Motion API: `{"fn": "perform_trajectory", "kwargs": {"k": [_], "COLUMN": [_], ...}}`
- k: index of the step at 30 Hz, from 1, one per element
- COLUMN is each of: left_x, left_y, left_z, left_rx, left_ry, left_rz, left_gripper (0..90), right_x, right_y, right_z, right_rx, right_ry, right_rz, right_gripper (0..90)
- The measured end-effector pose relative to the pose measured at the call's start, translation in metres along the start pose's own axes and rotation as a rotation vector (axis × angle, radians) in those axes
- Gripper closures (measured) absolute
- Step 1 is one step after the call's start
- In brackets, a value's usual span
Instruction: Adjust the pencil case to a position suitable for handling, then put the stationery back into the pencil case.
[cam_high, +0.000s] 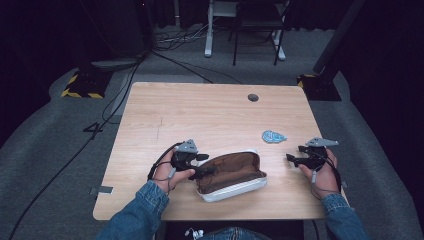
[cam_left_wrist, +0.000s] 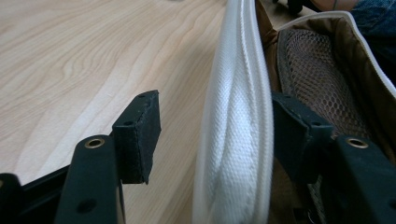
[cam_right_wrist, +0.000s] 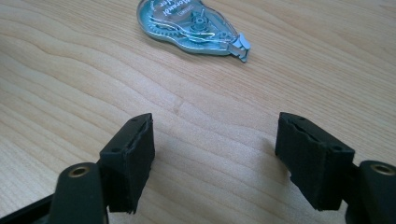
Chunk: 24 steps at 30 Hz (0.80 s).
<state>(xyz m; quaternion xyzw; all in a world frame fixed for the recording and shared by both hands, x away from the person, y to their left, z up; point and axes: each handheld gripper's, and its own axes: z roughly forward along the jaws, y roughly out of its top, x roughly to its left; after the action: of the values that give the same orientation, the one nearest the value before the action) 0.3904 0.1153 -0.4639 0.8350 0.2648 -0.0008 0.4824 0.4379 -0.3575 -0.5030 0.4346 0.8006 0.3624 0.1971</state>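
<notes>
Open pouch on the table — a gripper at either side

The left gripper touches the left end of the brown-lined pouch; the right gripper rests apart at right, near a blue tape dispenser.

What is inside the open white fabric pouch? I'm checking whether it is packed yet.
Inside the white fabric pouch I see brown lining and a brown mesh pocket. Nothing loose is visible, but the pocket's contents and the pouch bottom are hidden.
</notes>
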Motion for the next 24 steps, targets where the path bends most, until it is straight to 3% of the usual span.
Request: {"fn": "perform_trajectory", "kwargs": {"k": [20, 24], "left_x": [-0.001, 0.003], "left_y": [-0.011, -0.017], "left_z": [-0.056, -0.068], "left_rx": [-0.08, -0.082], "left_ry": [0.071, 0.115], "left_rz": [0.027, 0.017], "left_gripper": [34.9, 34.9], "right_x": [0.0, 0.0], "right_y": [0.0, 0.0], "right_z": [0.0, 0.0], "right_rx": [0.001, 0.001], "right_ry": [0.001, 0.003], "right_rz": [0.0, -0.002], "right_gripper": [28.4, 28.4]}}
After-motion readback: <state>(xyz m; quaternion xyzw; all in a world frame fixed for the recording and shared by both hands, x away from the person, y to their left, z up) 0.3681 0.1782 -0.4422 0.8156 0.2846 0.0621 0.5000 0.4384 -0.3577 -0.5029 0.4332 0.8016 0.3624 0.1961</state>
